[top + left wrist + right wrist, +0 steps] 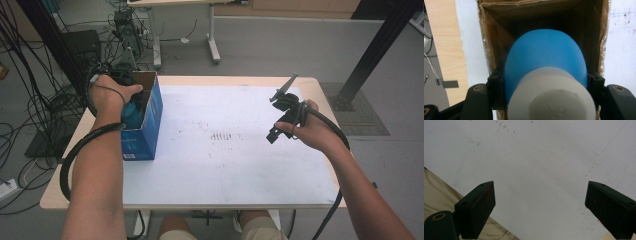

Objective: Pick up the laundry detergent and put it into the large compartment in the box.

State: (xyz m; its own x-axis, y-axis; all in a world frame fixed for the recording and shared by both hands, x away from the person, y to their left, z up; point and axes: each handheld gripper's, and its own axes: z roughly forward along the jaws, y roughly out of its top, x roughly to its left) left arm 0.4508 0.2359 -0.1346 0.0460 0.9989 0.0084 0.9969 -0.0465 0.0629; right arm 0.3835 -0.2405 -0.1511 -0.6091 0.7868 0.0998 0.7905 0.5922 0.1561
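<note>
At the left edge of the desk [240, 165], the left gripper [545, 82] reaches down into the open top of a blue cardboard box [150, 122], its jaws clamped on either side of a blue-and-white object [546, 75]: a rounded blue end facing into the box and a white cylindrical end nearest the camera. What exactly the object is cannot be told from these views. In the left gripper view the blue dome sits within the brown inner walls of the box, with the two black jaws pressing its flanks; whether it touches the bottom of the box cannot be told. In the high view the left hand [112, 95] covers most of the gripper at the box's mouth, and a patch of the blue object shows just beneath the hand inside the box. The box stands upright on the white surface of the desk, near its far left corner. The right gripper [286, 116] is held in the right hand [310, 131] above the right part of the desk, well apart from the box. In the right gripper view its jaws stand wide apart with nothing between them, pointing down at the bare, lightly speckled white desk top.
</note>
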